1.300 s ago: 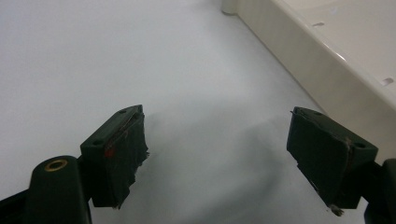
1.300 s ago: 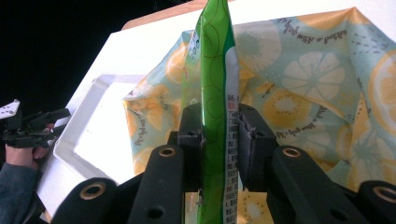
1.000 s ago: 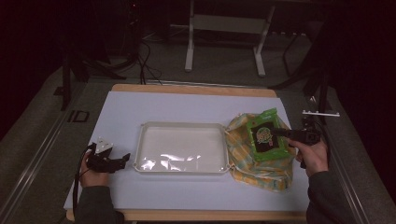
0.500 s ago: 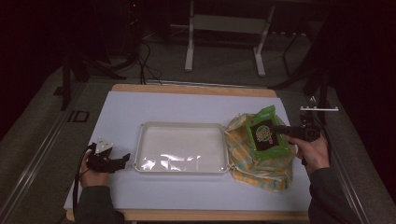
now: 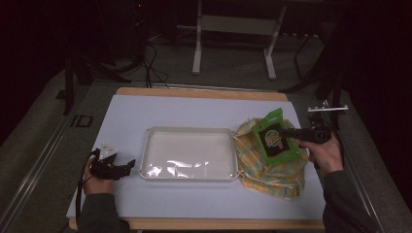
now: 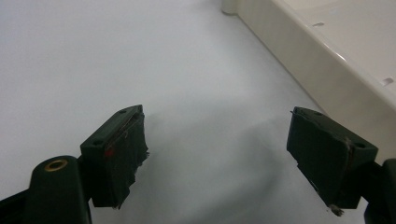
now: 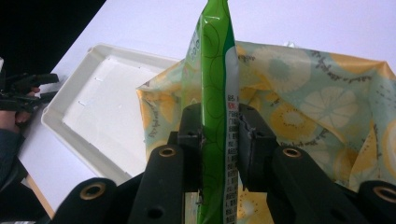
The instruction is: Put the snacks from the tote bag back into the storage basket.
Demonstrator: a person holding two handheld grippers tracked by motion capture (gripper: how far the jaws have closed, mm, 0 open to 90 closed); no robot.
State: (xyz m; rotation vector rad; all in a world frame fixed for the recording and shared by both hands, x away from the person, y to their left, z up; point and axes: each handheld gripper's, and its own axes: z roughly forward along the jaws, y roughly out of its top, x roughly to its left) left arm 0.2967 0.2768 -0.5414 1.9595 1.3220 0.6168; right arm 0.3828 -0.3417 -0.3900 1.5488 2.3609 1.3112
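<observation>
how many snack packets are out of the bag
1: a green snack packet, clamped on edge in the right gripper above the patterned bag. More may be hidden inside the bag.

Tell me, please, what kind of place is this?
Probably a lab or studio set up for recording, not a home. A table with a white cover stands in a dark room, with cables on the floor and a metal stand behind it.
</observation>
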